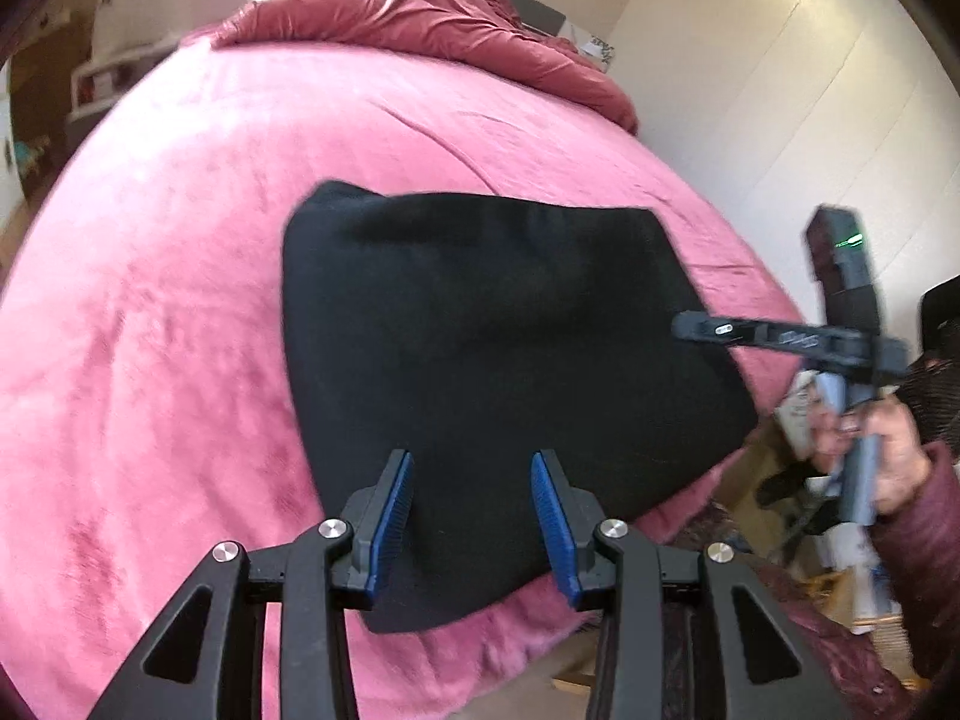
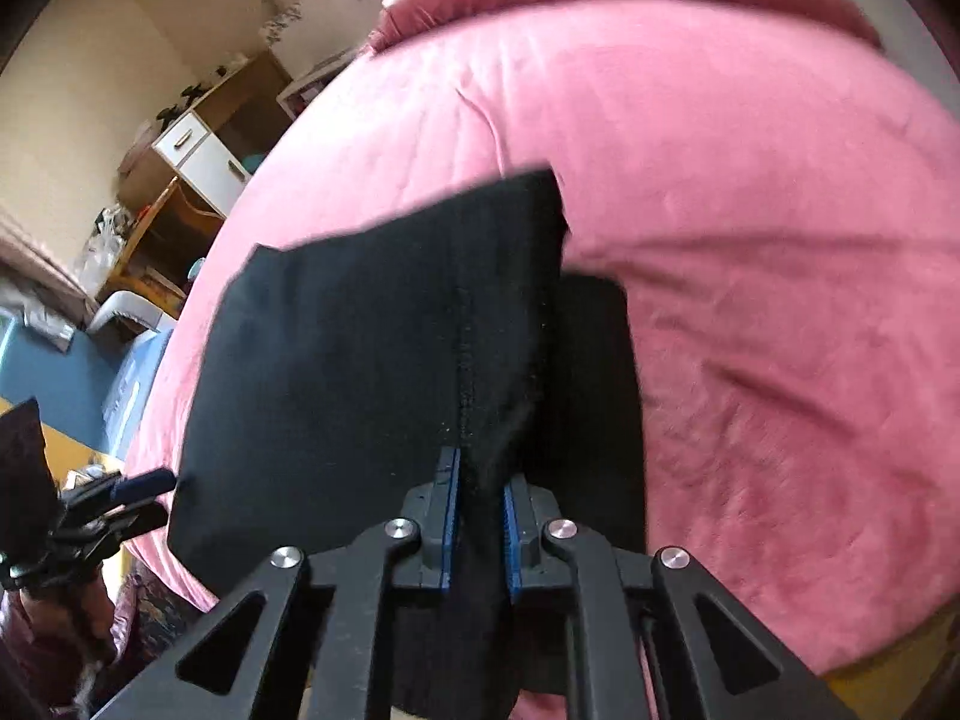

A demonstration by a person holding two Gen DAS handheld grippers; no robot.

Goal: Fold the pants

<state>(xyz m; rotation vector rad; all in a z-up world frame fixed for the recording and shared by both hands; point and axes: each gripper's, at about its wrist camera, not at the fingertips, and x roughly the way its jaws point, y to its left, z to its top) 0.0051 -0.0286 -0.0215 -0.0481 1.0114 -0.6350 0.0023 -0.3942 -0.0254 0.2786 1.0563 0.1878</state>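
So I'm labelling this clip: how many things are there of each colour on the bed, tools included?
Black: 3, the pants, the left tool and the right tool
Pink: 1, the blanket
Dark red: 1, the duvet
Total: 5

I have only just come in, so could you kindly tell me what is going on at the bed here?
A person is folding black pants on a bed with a pink blanket, using a handheld gripper in each hand. The right gripper has its jaws closed on a fold of the black fabric at the near edge. The left gripper hangs over the near edge of the pants with its jaws apart and nothing between them. The pants already lie as a compact dark rectangle. A reddish duvet is bunched at the far end.
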